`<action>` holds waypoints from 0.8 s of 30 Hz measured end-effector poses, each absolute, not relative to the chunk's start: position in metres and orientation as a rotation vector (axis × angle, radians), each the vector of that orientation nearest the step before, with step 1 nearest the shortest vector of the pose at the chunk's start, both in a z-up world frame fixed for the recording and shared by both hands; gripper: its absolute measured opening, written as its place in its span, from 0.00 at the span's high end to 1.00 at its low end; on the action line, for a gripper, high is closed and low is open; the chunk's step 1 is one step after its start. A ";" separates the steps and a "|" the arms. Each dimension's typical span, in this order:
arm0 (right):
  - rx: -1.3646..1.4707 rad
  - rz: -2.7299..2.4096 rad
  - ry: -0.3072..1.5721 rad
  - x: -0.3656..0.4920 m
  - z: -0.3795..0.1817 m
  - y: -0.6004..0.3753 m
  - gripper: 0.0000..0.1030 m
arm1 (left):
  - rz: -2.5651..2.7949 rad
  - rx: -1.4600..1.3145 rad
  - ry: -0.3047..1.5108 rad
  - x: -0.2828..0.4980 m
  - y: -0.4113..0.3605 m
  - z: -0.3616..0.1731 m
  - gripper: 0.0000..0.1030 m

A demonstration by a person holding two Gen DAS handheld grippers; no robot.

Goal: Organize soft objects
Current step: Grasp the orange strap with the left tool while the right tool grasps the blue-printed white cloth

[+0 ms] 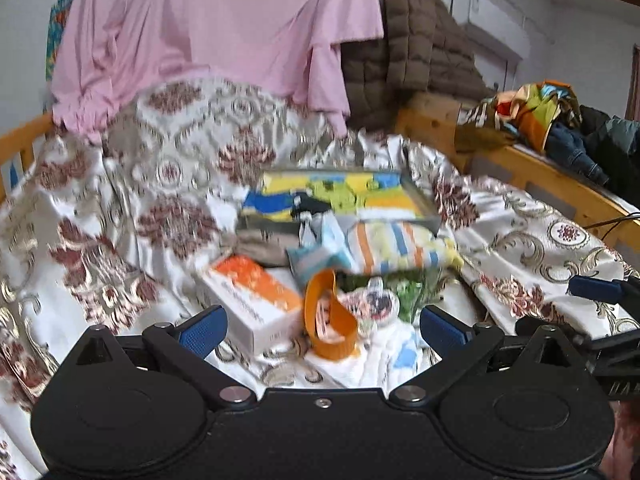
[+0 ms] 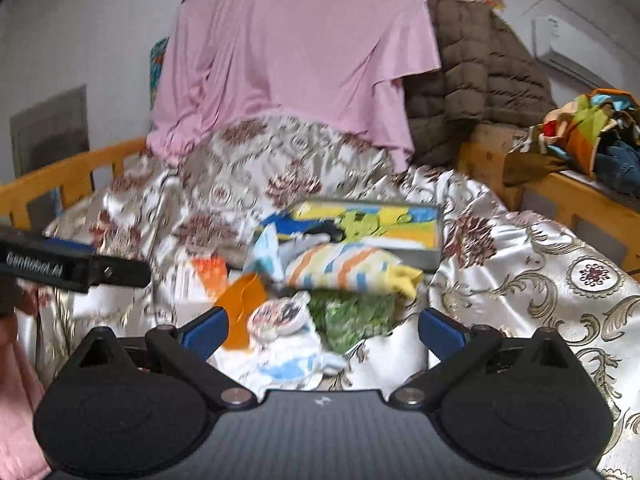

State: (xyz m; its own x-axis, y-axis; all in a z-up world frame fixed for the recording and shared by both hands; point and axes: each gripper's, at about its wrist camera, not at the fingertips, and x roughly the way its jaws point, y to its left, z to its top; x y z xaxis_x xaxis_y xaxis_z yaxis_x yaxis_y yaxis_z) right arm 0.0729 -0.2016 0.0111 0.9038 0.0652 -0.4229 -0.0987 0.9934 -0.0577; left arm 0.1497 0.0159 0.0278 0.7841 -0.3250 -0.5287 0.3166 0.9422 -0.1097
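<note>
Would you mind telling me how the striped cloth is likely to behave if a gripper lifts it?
The striped cloth looks bunched and soft, so it would probably droop and unfold. It seems light. It overlaps the tray, so it may drag.

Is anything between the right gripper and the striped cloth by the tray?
Yes. The round patterned piece and green cloth lie between the open right gripper and the striped cloth.

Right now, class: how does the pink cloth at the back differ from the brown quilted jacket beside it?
The pink cloth is smooth and thin, falling in loose folds; the brown quilted jacket is puffy, stitched into padded squares. The cloth is pale and spreads wide; the jacket is dark and shows a narrower area, partly covered by the cloth's edge. Both are soft and draped behind the patterned bedspread.
</note>
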 end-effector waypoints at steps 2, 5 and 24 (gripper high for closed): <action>-0.088 0.096 0.457 0.077 0.008 -0.199 0.00 | -0.349 -0.012 0.607 0.155 0.015 0.024 0.01; -0.095 0.110 0.504 0.084 0.002 -0.195 0.00 | -0.362 -0.006 0.666 0.165 0.010 0.017 0.01; -0.138 0.154 0.707 0.125 -0.025 -0.187 0.00 | -0.396 -0.005 0.862 0.230 -0.016 -0.025 0.01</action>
State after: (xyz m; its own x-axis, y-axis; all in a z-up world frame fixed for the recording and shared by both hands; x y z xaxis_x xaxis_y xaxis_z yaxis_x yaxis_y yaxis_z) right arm 0.1245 -0.1874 -0.0252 0.7499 0.0941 -0.6549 -0.1873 0.9795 -0.0736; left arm 0.2302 -0.0156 -0.0245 0.5832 -0.3411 -0.7372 0.3370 0.9274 -0.1625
